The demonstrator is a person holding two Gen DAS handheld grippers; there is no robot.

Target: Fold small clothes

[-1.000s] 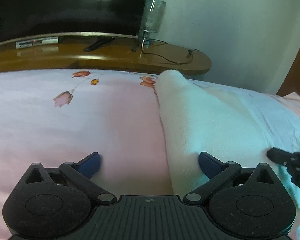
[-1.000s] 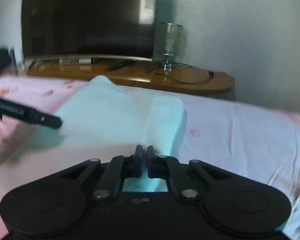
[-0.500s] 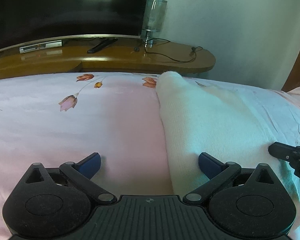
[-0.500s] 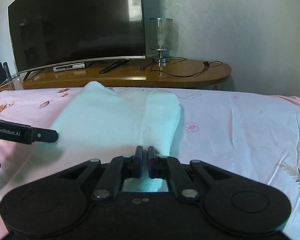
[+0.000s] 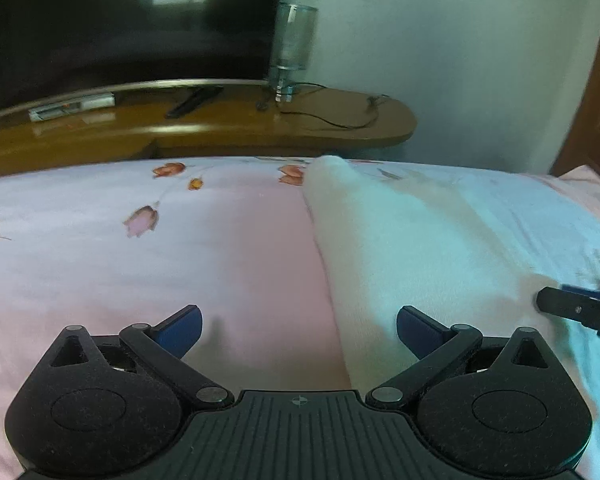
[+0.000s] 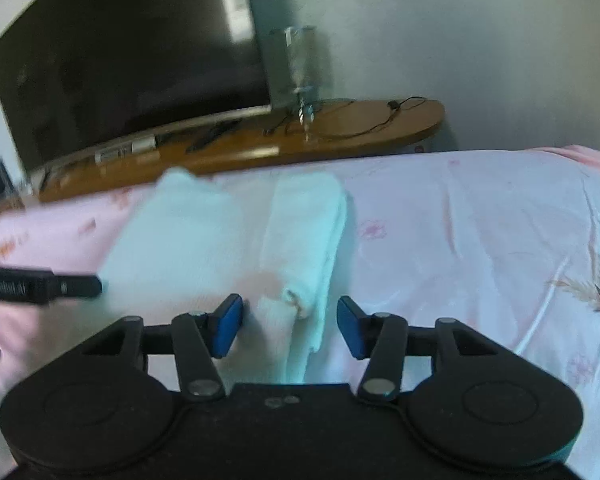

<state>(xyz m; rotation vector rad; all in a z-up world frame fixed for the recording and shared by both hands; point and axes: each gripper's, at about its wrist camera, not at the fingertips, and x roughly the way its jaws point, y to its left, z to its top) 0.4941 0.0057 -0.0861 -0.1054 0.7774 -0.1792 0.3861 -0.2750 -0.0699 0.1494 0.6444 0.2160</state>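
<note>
Nearest in the right wrist view, the right gripper [image 6: 290,326] stands with its blue pads spread wide and nothing held between them; the rolled near end of the white garment [image 6: 236,240] lies in the lower middle of the frame, just ahead of the gap and a little left of its centre. In the left wrist view the left gripper [image 5: 298,332] is likewise spread wide and empty, its left pad over bare pink bedsheet [image 5: 140,272] and its right pad over the cloth, so the garment's left edge runs up between its fingers. From there the white garment [image 5: 420,248] stretches away toward the upper middle of both frames, its long axis pointing nearly straight ahead from both grippers, with a folded strip along its right side in the right view. Judging by this, either gripper could close on the near end, and the right one looks better centred on the doubled edge. Beyond the bed, at the top of the frames, stand a wooden shelf [image 5: 220,128], a dark television [image 6: 132,60] and a glass lamp [image 5: 294,44].
</note>
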